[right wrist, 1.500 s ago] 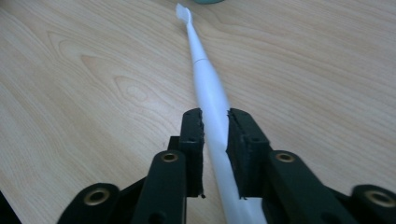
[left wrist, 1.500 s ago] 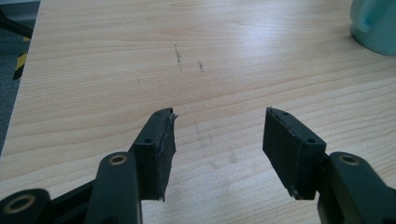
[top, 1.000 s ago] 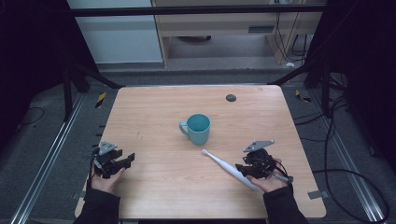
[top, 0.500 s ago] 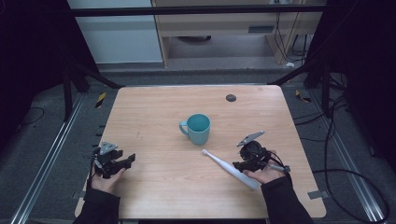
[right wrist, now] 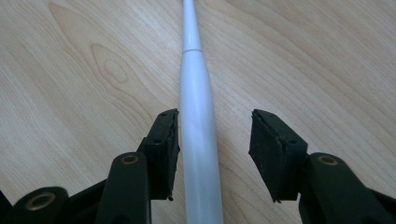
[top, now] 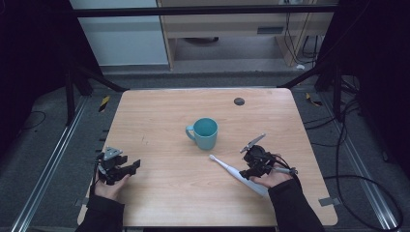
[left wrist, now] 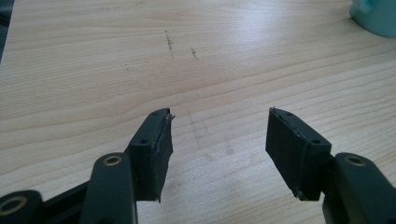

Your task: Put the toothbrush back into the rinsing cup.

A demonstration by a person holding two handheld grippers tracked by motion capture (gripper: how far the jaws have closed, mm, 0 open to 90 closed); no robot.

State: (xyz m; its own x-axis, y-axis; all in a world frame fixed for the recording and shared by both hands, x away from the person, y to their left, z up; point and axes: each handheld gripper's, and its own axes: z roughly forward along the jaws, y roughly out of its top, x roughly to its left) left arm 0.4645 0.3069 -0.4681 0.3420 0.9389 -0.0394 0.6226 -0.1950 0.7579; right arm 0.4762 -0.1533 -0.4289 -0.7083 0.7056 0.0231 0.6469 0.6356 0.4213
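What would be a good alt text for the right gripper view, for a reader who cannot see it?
A white toothbrush lies on a wooden table between the open black jaws of the right gripper, its handle running away from the camera. It sits close beside the left jaw, with a clear gap to the right one.

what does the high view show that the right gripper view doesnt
High view alone: the teal mug standing beyond the toothbrush's head, the left gripper open near the table's left edge, and a dark disc toward the far edge. Right gripper view alone: up close, the right gripper jaws straddle the handle, a gap at one pad. Both: the white toothbrush lying flat on the wooden table.
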